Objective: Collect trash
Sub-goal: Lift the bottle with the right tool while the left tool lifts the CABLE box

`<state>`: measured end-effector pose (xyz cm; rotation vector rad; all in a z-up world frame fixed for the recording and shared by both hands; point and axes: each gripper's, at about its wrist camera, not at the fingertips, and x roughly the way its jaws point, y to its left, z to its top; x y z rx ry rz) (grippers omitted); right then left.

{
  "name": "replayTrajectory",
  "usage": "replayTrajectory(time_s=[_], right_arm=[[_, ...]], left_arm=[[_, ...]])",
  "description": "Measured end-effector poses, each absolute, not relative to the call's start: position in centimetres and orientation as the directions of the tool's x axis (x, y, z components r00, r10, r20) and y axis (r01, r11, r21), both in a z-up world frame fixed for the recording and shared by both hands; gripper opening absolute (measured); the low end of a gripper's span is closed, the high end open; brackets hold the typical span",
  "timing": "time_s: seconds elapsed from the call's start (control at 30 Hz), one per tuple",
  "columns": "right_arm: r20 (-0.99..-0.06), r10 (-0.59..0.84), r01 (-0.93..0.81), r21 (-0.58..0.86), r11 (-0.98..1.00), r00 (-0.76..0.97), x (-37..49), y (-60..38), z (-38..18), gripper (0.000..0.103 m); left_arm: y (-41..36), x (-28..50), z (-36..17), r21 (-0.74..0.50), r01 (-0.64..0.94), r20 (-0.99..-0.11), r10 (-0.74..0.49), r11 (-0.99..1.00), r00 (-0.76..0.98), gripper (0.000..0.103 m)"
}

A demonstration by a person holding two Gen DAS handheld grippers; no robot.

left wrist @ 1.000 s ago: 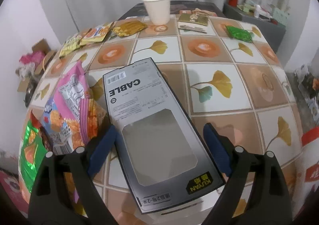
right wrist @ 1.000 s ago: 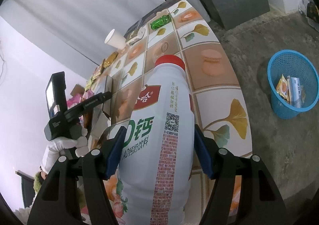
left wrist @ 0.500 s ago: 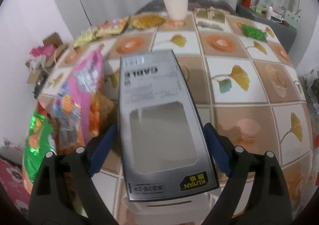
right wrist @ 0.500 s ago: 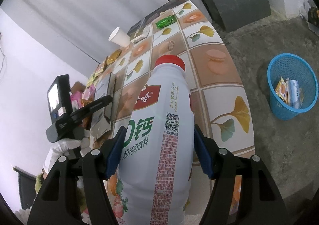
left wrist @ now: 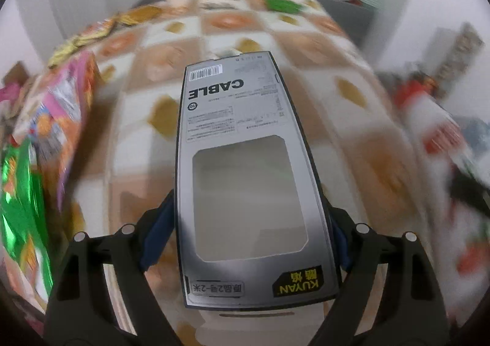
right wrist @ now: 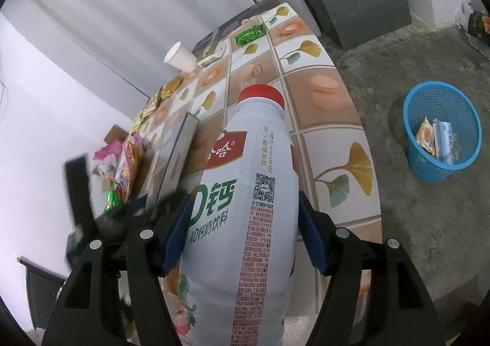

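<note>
Blurring hides the table (left wrist: 352, 119) print behind the sharp cable box (left wrist: 242, 168).

Surface (right wrist: 321, 119) patterned with leaf and macaron squares; bearing a white paper cup (right wrist: 180, 57), a green packet (right wrist: 249, 34) and snack wrappers (right wrist: 153, 104) along the far edge. Concrete floor (right wrist: 413, 223) carrying a blue basket (right wrist: 412, 159).

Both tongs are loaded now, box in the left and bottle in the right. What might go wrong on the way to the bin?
The left tongs are closing on the wide cable box, gripped only near one end; it could twist out. The bottle sticks far past the right tongs and may tip. The blue bin sits on the floor off the table, so a drop could miss.
</note>
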<state>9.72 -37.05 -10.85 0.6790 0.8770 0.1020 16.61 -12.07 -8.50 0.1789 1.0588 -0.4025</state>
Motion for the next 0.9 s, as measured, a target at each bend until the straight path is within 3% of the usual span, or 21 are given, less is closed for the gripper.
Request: replayTrajectory(time_s=[0.13,0.43,0.9], right_arm=[[-0.679,0.378,0.172,0.597,0.784,0.629,9.7,-36.5,-11.7,0.064],[-0.689,0.410,0.170,0.609,0.775,0.597,10.0,-35.4,-12.7,0.064],[-0.698,0.423,0.188,0.619,0.763,0.578,10.5,-35.5,-12.7,0.065]], left_arm=[[-10.9,13.7,-8.0,-0.167,0.435,-0.881,-0.332,0.885,0.337,0.081],[-9.6,15.1,-6.5,-0.248,0.384,-0.845,-0.392,0.889,0.363,0.085],[-13.3,16.8,-8.3,-0.137,0.449,-0.888,-0.310,0.883,0.341,0.085]])
